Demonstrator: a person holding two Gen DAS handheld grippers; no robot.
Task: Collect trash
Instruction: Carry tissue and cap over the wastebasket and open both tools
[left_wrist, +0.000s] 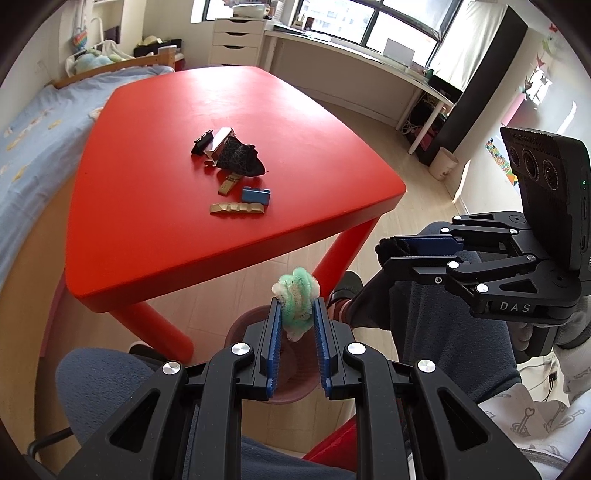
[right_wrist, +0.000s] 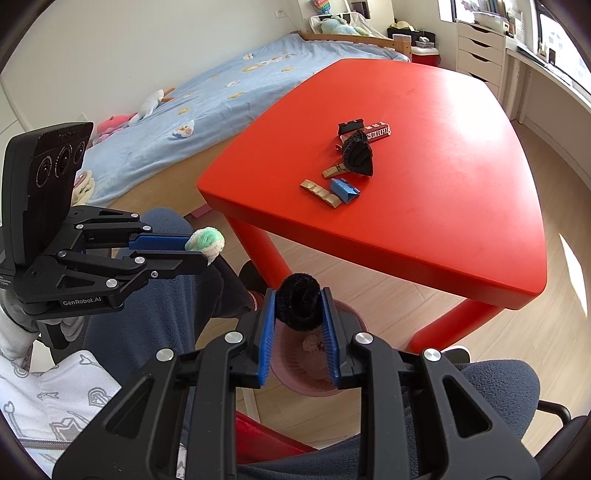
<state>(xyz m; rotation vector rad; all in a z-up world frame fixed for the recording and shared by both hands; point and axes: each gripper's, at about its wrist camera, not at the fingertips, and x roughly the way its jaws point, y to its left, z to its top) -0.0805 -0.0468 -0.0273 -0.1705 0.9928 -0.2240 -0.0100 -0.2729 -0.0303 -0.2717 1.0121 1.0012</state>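
Trash fills both claws: a fuzzy green-and-white pipe-cleaner wad (left_wrist: 295, 302) sits clamped between the left gripper's (left_wrist: 297, 314) blue pads, a fuzzy black pipe-cleaner wad (right_wrist: 298, 302) between the right gripper's (right_wrist: 298, 308). Both point steeply down over a round pink plastic bin (right_wrist: 354, 325) on the floor between the person's knees. Beyond it, the red table (left_wrist: 166, 221) bears more scraps: a blue block (left_wrist: 256, 194), gold wrappers (left_wrist: 238, 208), a black cloth lump (left_wrist: 240, 157).

We see a glossy, smooth red plastic table (left_wrist: 155, 206), a fuzzy green pipe-cleaner wad (left_wrist: 295, 302), a fuzzy black wad (right_wrist: 297, 302) and a ribbed pink plastic bin (right_wrist: 314, 373).
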